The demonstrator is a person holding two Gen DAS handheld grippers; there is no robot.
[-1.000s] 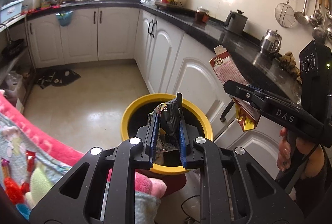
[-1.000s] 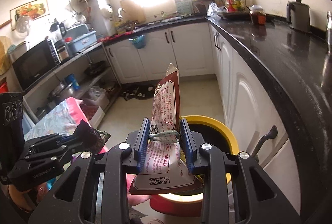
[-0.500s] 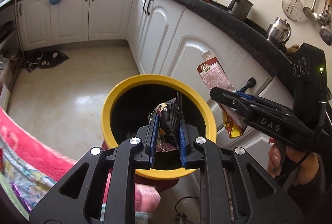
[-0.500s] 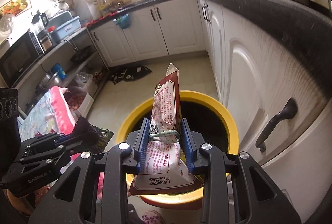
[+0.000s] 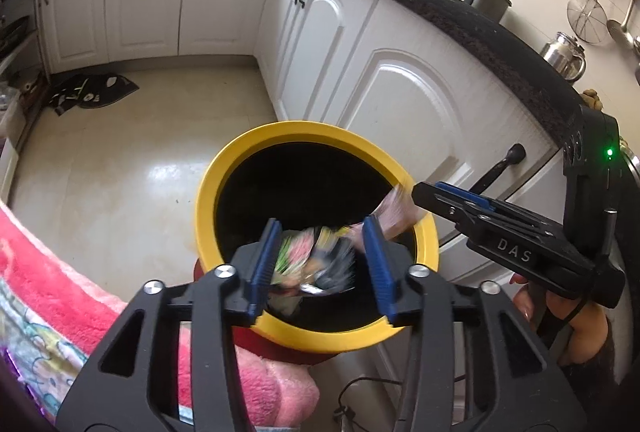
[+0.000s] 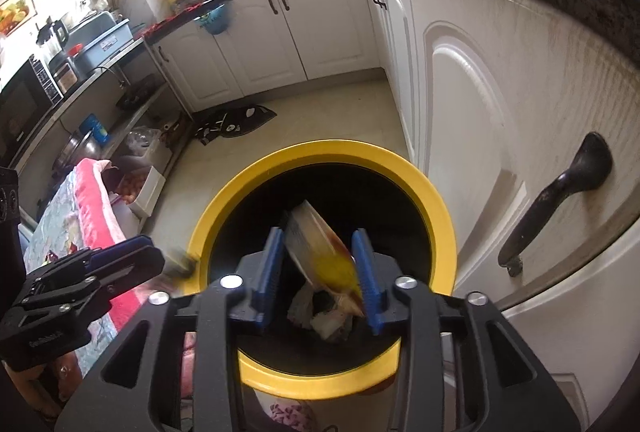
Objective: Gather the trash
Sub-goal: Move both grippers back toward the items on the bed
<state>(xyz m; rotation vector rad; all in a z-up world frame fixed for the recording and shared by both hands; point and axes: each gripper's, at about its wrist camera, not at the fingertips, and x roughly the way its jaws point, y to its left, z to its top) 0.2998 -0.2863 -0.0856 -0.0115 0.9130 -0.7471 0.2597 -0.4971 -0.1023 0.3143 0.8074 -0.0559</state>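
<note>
Crinkled foil wrappers blurred inside round yellow-rimmed bin

Bin on floor beside cabinets, wrappers inside, blanket to its left.

Both the left gripper and right gripper tilt downward, jaws just opened.

Bin mouth open above; cabinet door and its handle crowd 3 o'clock; bare floor at 10 o'clock.
</note>
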